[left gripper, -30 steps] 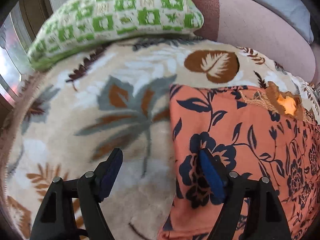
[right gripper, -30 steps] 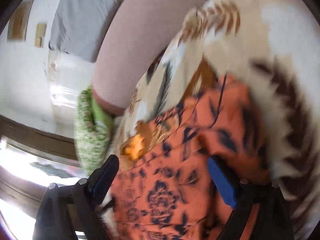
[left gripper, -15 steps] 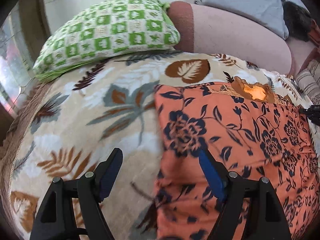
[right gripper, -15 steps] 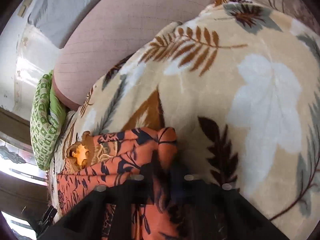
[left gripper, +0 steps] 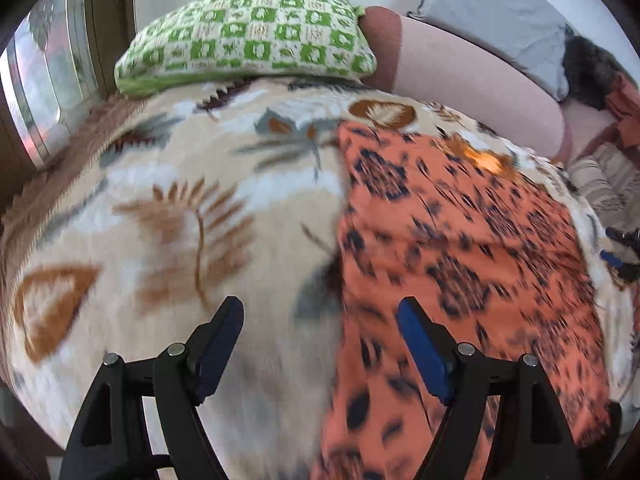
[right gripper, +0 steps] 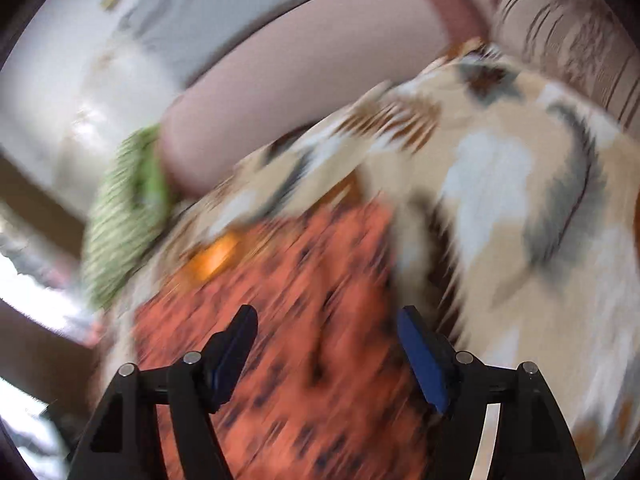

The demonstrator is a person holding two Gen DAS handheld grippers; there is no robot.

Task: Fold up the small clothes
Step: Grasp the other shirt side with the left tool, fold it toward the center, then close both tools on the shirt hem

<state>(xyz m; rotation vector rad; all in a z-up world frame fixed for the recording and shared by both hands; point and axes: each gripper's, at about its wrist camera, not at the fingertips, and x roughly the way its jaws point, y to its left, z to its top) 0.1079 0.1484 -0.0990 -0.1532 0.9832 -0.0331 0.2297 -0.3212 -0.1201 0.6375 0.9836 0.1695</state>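
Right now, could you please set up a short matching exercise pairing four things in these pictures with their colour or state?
Things:
1. garment
2. pillow
3. blanket
4. left gripper

Descriptions:
A. green and white checks
B. open, holding nothing
C. orange with dark flowers
D. beige with a leaf print

Pairs: 1-C, 2-A, 3-D, 4-B

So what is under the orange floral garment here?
The orange floral garment lies spread on a beige leaf-print blanket, which shows around its left and far edges. Whatever is beneath the garment's middle is covered. Both grippers' jaws are open, holding nothing.
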